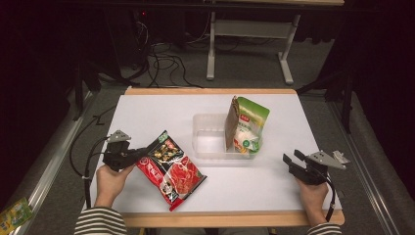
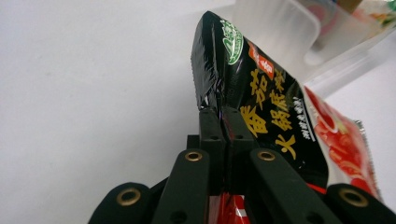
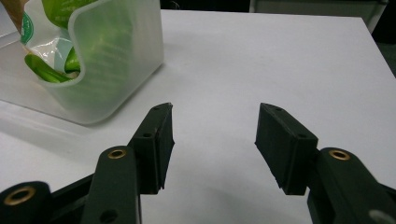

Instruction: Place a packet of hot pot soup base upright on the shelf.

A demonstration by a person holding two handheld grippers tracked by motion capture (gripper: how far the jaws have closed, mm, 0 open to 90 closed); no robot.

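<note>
A red and black soup-base packet [image 1: 169, 169] is held by its left edge, its near corner resting on the white table [image 1: 147, 112]. My left gripper [image 1: 139, 155] is shut on that edge; in the left gripper view the jaws pinch the packet [image 2: 261, 112] tightly. A clear plastic bin [image 1: 210, 142] stands mid-table with a green and white pouch [image 1: 247, 127] and a brown packet [image 1: 231, 122] upright inside. My right gripper [image 1: 292, 160] hovers at the right front, open with nothing between its fingers [image 3: 159, 140]; the bin [image 3: 107, 60] lies to its left.
A green packet [image 1: 14, 213] lies on the floor at the lower left. Cables and a desk frame [image 1: 249, 34] stand beyond the table's far edge. Bare table surface stretches between the bin and the right gripper.
</note>
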